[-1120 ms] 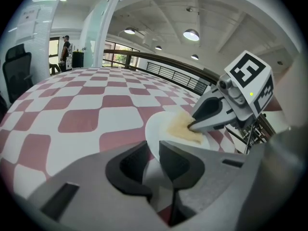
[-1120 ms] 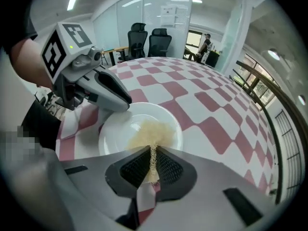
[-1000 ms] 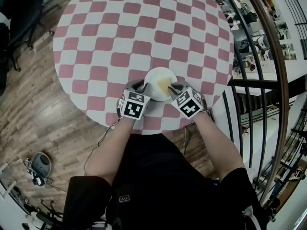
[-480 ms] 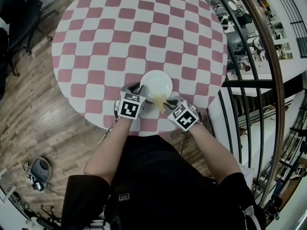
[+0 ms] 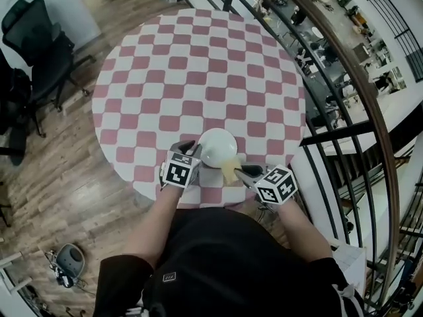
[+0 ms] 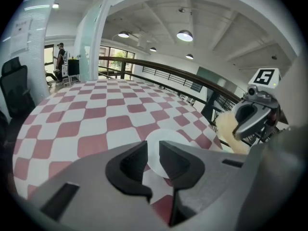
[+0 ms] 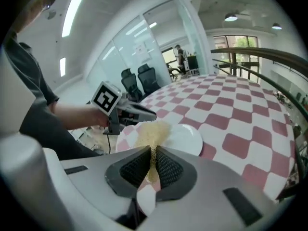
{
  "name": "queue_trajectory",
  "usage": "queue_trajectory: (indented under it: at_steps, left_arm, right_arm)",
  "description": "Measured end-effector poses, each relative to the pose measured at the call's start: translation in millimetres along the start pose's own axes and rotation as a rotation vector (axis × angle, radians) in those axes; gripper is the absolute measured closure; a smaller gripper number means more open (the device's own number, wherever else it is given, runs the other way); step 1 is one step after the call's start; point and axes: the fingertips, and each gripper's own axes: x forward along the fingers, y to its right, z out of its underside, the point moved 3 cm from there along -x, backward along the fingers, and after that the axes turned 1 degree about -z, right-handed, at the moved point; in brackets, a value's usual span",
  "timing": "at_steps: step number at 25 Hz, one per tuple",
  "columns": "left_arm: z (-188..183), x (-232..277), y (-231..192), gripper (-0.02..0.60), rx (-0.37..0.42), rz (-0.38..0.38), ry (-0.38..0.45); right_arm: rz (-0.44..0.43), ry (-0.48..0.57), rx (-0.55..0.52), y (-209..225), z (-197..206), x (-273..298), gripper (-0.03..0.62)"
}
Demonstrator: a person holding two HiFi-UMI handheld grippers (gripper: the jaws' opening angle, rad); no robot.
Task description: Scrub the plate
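A white plate (image 5: 217, 145) lies near the front edge of the round checked table (image 5: 198, 78). My left gripper (image 5: 191, 150) is closed on the plate's left rim. In the left gripper view the rim (image 6: 178, 137) runs into the narrow gap between the jaws (image 6: 153, 158). My right gripper (image 5: 240, 171) is shut on a yellow scrub sponge (image 5: 229, 170), held just off the plate's near right edge. In the right gripper view the sponge (image 7: 153, 131) fans out from the pinched jaws in front of the plate (image 7: 185, 138).
A dark metal railing (image 5: 330, 98) curves round the table's right side, with a drop to a lower floor beyond it. A black office chair (image 5: 33, 51) stands on the wood floor at the left. My body is right at the table's front edge.
The right gripper has drawn the sponge from the plate's middle back over its near edge to the right. The left gripper has stayed on the plate's rim. The head view has shifted.
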Motion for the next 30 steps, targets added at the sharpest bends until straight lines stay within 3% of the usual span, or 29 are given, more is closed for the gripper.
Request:
queue_trajectory:
  at_steps: [8,18,27,30]
  left_arm:
    - [-52.0,-83.2,36.3,0.503,0.022,0.091,0.152]
    - [-110.2,-183.4,81.8,0.502,0.034,0.206,0.374]
    - [-157.6,-263.5,106.4,0.520,0.162,0.181,0.621]
    - [-163.2,-273.1,108.5,0.534,0.182,0.161,0.659]
  right_arm:
    - [-0.012,0.315,0.066,-11.1,-53.8,-57.7,0.556]
    - [0.013,0.605,-0.050,-41.0,-116.4,-137.0,0.556]
    - [0.068,0.751,-0.207,-82.2,-158.6,-192.5,0.556]
    - [0.075,0.774,-0.243,-92.2,-165.3,-199.4,0.556]
